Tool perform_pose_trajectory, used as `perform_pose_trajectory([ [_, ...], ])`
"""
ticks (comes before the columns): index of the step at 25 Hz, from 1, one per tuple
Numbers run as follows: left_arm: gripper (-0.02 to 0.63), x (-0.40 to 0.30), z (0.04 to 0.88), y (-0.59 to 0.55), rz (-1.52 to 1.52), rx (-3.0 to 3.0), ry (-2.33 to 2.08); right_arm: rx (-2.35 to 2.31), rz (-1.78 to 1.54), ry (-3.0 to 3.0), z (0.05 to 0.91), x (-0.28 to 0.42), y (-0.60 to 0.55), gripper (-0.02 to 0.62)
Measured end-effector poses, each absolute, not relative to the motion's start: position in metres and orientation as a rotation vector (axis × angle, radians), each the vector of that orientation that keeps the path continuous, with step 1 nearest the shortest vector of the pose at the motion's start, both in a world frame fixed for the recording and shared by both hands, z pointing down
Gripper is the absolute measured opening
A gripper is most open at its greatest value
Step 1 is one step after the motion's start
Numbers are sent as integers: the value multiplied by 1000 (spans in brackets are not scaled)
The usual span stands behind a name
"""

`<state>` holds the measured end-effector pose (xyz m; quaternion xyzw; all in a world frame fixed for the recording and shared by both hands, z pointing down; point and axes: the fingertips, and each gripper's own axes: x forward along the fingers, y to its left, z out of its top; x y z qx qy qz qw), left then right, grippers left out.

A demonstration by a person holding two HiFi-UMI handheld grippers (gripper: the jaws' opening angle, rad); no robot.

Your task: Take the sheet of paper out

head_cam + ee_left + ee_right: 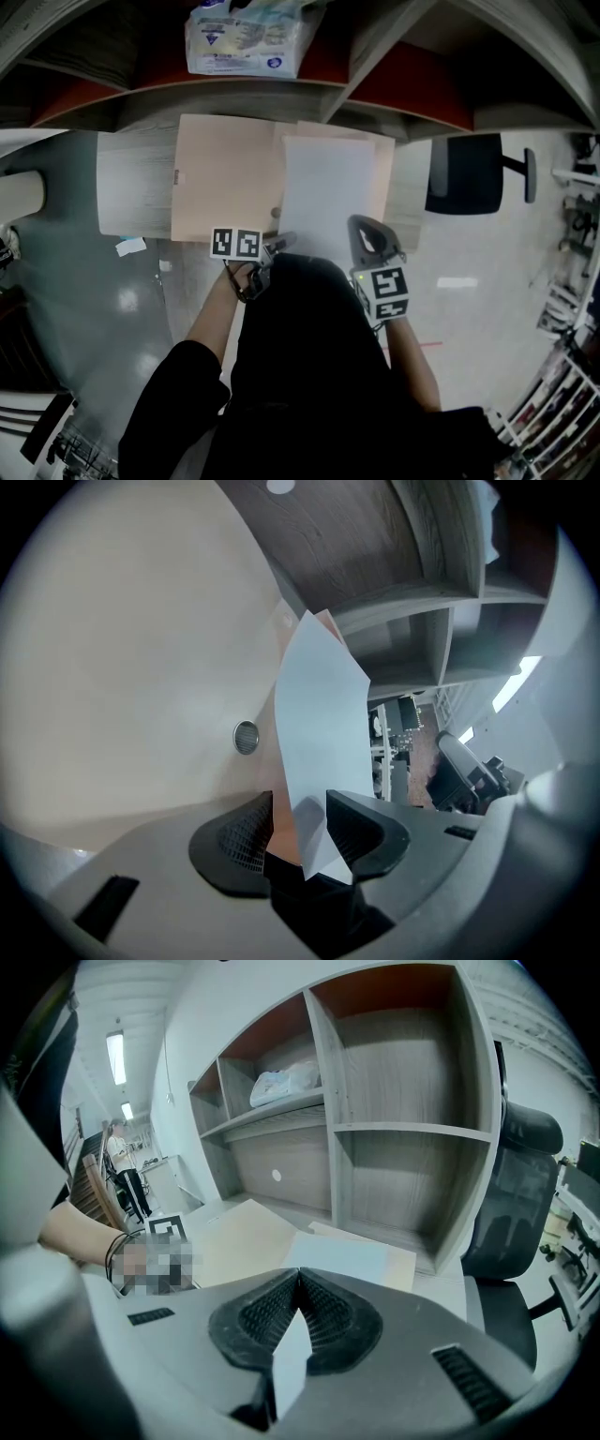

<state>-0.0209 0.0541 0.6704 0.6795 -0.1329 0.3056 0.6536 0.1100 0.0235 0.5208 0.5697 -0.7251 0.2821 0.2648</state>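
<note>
A white sheet of paper (328, 187) lies on an open beige folder (225, 178) on the desk. My right gripper (364, 236) is at the sheet's near right corner. In the right gripper view its jaws are shut (298, 1307) on a sliver of the sheet, and the rest of the paper (342, 1260) spreads out beyond them. My left gripper (270, 247) is at the sheet's near left corner. In the left gripper view its jaws (300, 832) stand apart. The sheet (319, 714) rises between them, leaning on the right jaw, with a strip of the beige folder (283, 827) beside the left jaw.
The grey desk (131, 187) backs onto a wooden shelf unit (394, 1101) with open cubbies; a plastic-wrapped package (246, 37) sits on a shelf. A black office chair (466, 173) stands to the right. A cable grommet (246, 736) is set in the desktop.
</note>
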Motion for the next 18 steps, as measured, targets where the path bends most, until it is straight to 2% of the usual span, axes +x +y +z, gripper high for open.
perform_pose_trajectory([
  [4,204,-19,669,56,701,1566,-296,1532,751,-1963,520,108,22,17],
  [9,115,-18,665,51,680,1592,-310,1530,748,-1965,520,107,22,17],
  [18,67,-17,658,49,732,1688,-317,1534,746,-1959,522,108,23,17],
])
